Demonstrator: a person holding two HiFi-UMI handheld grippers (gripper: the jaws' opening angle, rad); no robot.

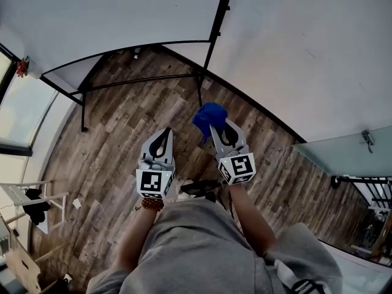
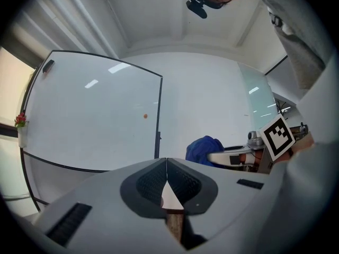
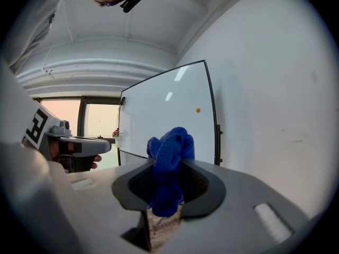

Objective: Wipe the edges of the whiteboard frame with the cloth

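- Head view, far left: a window point(image 1: 17, 112) strip borders the wooden floor point(image 1: 116, 133). A small red flower point(image 1: 23, 66) sits at the board's left corner.
- Next along: the whiteboard point(image 1: 110, 17) stands on black stand legs point(image 1: 82, 106). The thin black whiteboard frame point(image 1: 215, 18) runs round it, its right edge close to the white wall point(image 1: 306, 54).
- On the board surface, near that right edge: one small orange spot point(image 2: 145, 116), plain in both gripper views.
- Left of centre: the left gripper point(image 1: 163, 133) is held out over the floor and aimed at the board. In its own view the jaws are pressed together, tips meeting, with nothing between them.
- Just beside it on the right: the right gripper point(image 1: 215, 130), jaws clamped on the bunched blue cloth point(image 1: 208, 116). The cloth fills the gap and bulges up past the tips.
- Cloth position: below the frame's lower right corner, in front of the right edge. It looks apart from the frame, though depth is hard to judge here.
- Far right: a glass panel point(image 1: 343, 158) against the wall.
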